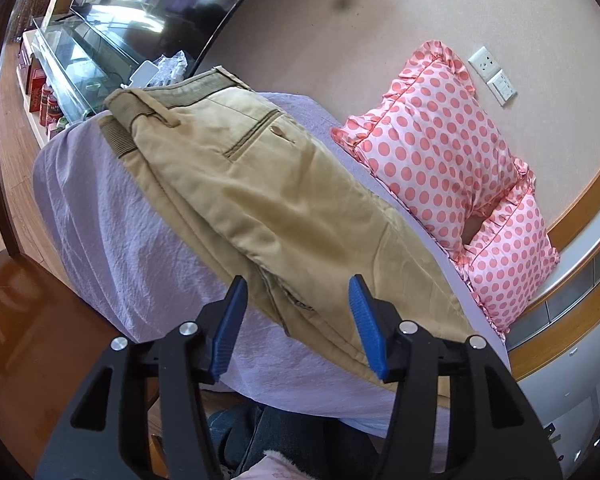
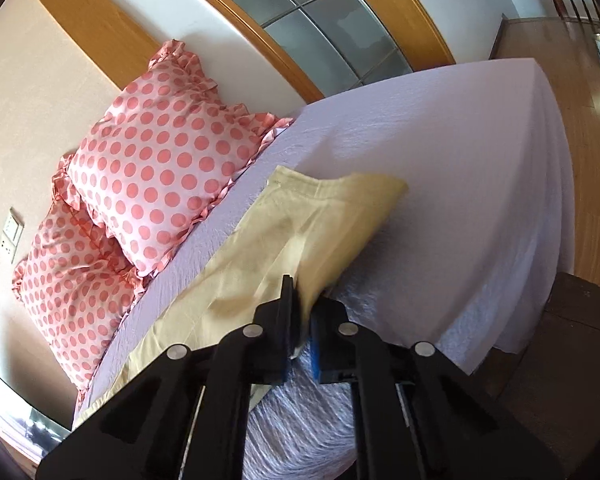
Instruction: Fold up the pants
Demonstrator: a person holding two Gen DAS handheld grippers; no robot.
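Note:
Tan pants [image 1: 260, 184] lie folded lengthwise on a lavender bed sheet [image 1: 112, 232], waistband and back pocket at the far end. My left gripper [image 1: 298, 300] is open, its blue pads on either side of the pants' near edge, not gripping. In the right wrist view the pant legs [image 2: 300, 232] stretch across the sheet [image 2: 440, 140]. My right gripper [image 2: 304, 308] is shut on the leg fabric near the hem end, which lifts and folds up off the bed.
Two pink polka-dot pillows [image 1: 440, 148] [image 2: 156, 176] lean on the wall behind the bed. A TV and glass stand [image 1: 84, 60] sit past the bed's far end. Wooden floor [image 2: 588, 120] and a dark wooden piece [image 2: 572, 340] lie to the right.

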